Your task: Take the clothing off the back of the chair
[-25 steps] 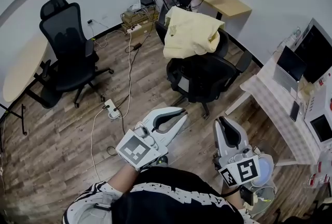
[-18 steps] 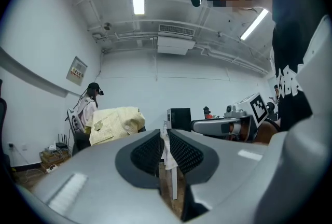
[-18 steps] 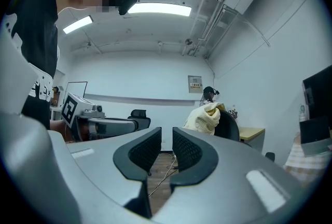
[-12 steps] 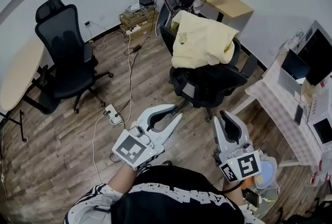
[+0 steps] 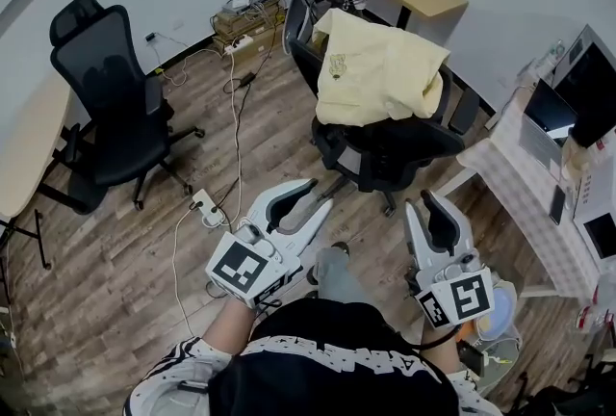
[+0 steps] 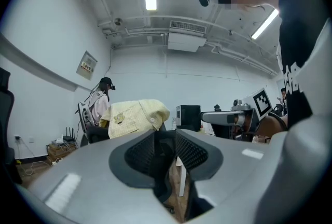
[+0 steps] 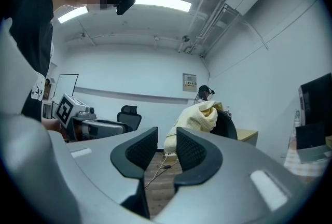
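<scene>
The left gripper [image 5: 318, 195] and right gripper [image 5: 428, 204] are held level side by side. Each has its jaws a little apart with nothing between them, and both pairs have just been opening. Bare plank floor [image 5: 115, 260] lies ahead of them up to the black office chair [image 5: 385, 140]. The yellow shirt [image 5: 380, 67] hangs over that chair's back, well apart from both grippers. A power strip [image 5: 205, 205] with trailing cables lies just left of the left gripper. A second office chair [image 5: 111, 87] stands further left. On the right, the edge of a white desk [image 5: 510, 183] narrows the way. The emblem [image 5: 335, 67] on the shirt and the wall sign [image 7: 189, 82] are too small to read.
</scene>
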`<state>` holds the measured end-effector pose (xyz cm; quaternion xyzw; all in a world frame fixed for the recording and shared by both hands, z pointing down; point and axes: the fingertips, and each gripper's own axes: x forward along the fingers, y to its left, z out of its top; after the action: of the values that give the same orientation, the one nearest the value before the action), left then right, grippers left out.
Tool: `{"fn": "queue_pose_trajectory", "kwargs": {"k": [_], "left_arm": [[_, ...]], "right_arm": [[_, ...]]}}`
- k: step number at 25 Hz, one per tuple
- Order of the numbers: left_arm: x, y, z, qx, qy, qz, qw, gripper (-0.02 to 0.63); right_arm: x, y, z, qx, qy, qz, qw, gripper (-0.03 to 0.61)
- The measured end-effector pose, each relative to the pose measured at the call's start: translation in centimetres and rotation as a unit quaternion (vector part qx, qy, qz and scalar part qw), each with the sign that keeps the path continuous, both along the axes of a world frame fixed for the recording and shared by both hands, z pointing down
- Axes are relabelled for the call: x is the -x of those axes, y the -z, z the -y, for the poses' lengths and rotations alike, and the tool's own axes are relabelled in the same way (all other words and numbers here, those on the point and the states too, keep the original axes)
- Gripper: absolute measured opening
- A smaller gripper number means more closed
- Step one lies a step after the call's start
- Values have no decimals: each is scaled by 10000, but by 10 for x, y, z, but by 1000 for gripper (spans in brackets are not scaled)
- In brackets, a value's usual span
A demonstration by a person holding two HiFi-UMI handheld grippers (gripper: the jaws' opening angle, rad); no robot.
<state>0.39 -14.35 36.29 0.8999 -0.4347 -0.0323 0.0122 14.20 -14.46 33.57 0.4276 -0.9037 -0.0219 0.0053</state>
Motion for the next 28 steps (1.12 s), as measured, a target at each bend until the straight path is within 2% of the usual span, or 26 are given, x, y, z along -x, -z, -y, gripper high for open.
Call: {"fn": "queue_pose_trajectory", "kwargs": {"k": [9, 15, 23, 28], "left_arm": [[10, -8, 56, 33, 24, 263, 9996, 128], [19, -18, 100, 26, 78, 386, 9992, 203], [35, -55, 143, 485, -83, 554, 9973, 261], [37, -69, 165, 704, -99, 435, 9965, 292]], "right_arm": [[3, 9, 60, -358, 46, -451, 9983, 149], [7, 13, 93, -468, -29, -569, 9973, 172], [10, 13, 119, -493, -201, -737, 9959, 189], [7, 16, 130, -576, -264, -814, 9947, 209]]}}
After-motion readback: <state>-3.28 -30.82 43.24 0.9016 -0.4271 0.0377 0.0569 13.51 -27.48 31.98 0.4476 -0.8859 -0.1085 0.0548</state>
